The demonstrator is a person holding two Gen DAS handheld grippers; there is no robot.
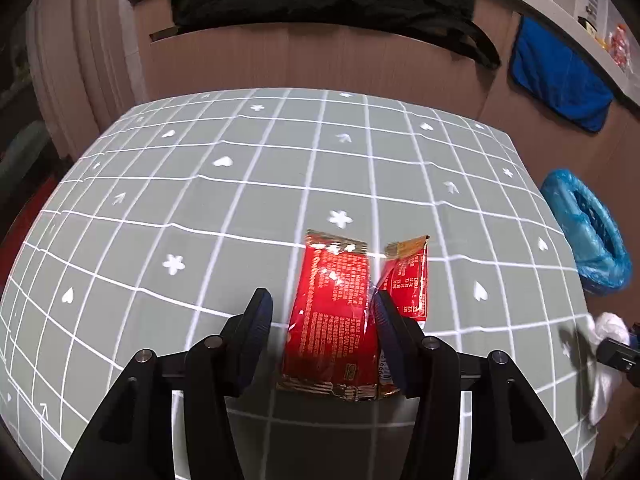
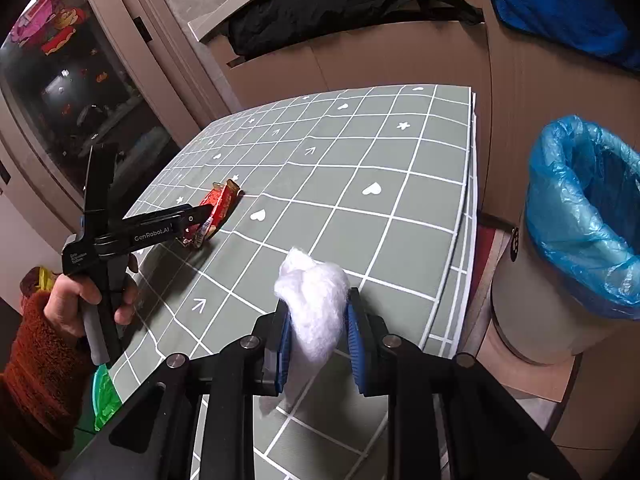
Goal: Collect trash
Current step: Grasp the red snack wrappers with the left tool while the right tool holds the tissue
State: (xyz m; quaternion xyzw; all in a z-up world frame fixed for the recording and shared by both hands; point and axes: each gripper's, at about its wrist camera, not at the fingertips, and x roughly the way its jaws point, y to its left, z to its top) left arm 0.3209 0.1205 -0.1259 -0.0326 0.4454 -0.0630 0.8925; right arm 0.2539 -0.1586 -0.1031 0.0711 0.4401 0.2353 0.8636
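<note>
Lying flat, a crinkled red wrapper [image 1: 336, 312] shows gold-edged, torn ends.

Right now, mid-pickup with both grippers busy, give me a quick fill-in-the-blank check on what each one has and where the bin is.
1. The right gripper is shut on a white ____.
2. The red wrapper lies between the open fingers of the ____ gripper.
3. The trash bin is lined with a ____ plastic bag.
4. The wrapper rests on a grey tablecloth printed with white ____ lines.

Missing words: tissue; left; blue; grid
</note>
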